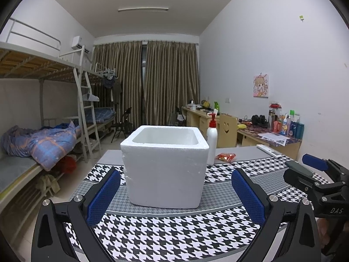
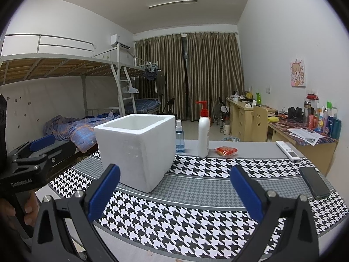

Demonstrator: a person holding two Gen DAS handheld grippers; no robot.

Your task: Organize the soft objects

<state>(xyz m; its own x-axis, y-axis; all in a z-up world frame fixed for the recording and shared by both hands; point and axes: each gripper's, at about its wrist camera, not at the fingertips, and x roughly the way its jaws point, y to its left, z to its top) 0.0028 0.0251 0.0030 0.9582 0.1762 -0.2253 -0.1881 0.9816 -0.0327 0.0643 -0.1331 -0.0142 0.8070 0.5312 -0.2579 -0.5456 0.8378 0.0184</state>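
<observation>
On the desk (image 1: 244, 152), over a houndstooth cloth (image 1: 174, 229), a white foam box (image 1: 165, 168) stands upright, open top, nothing seen inside. Behind it: white pump bottle (image 2: 203, 135) with red top, blue spray bottle (image 2: 179, 138) just left of it, a small red-orange packet (image 2: 225, 151) to its right. Remote (image 2: 288, 150) and dark phone (image 2: 315, 182) lie far right. Left gripper (image 1: 175, 193) spread wide, holding nothing. Right gripper (image 2: 174, 193) likewise wide, holding nothing.
</observation>
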